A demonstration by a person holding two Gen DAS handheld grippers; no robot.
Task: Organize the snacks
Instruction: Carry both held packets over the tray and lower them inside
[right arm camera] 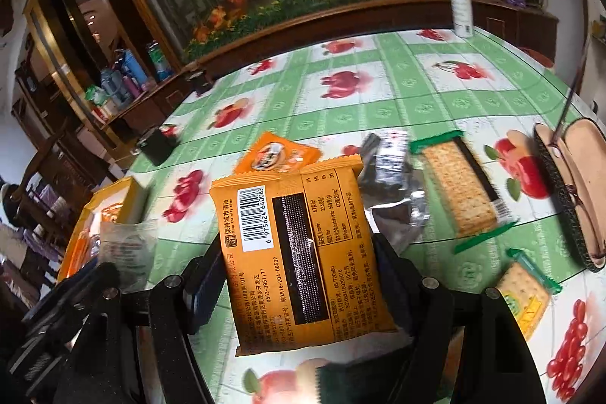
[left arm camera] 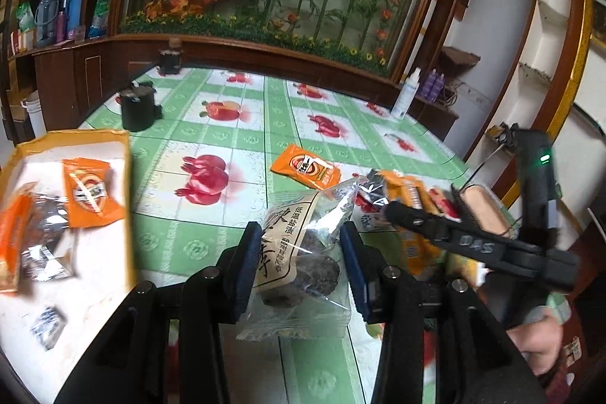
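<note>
Stretching across both views is the counter (left arm camera: 235, 139) under its green fruit-print cloth, and off at the near left sits the yellow-rimmed box (left arm camera: 113, 139) with small orange and silver snack packs already lying inside. Over in the right wrist view, the big orange pack (right arm camera: 303, 252) is barcode side up, clamped between the wide-set fingers of the right tool (right arm camera: 299, 275). Next, the clear bag of dark plums (left arm camera: 303, 252) is pinched in the left tool (left arm camera: 299, 264), lifted clear of the cloth just right of the box. Loose on the counter to the right lie a green-edged cracker pack (right arm camera: 460, 188), a smaller cracker pack (right arm camera: 526, 294) nearer, and an orange sachet (left arm camera: 305, 167) beyond the plum bag.
</note>
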